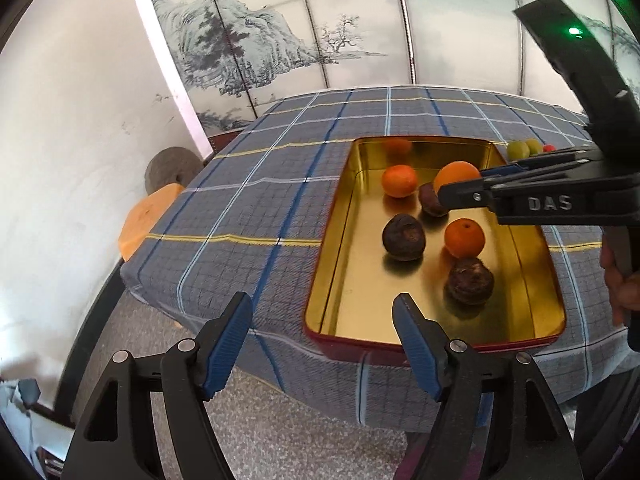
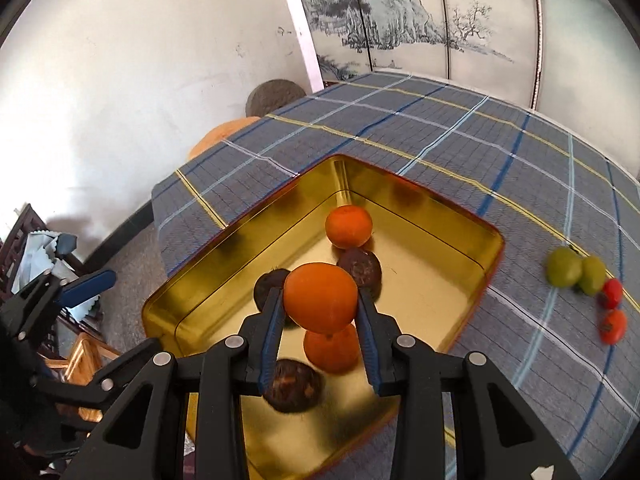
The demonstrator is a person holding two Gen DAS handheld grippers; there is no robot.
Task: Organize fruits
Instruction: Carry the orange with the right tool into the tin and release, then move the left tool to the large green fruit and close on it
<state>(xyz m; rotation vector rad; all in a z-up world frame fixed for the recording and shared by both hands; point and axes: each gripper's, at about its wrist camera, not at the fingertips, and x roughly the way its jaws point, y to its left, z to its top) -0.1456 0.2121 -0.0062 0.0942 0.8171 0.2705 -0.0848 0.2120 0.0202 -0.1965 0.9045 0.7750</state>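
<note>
**Orange held over the gold tin**

We see the right gripper clamped on an orange, its blue pads pressing both sides, the fruit hanging above the middle of the gold tin. The tin sits near the table's front edge, on a blue checked cloth. Inside it we count two more oranges and three dark brown fruits, lying loose on its floor. The left gripper hovers at the tin's near left corner, jaws wide with nothing between them. Beyond the tin's right edge, on the cloth, we note two green fruits and two small red ones, close together.
</note>
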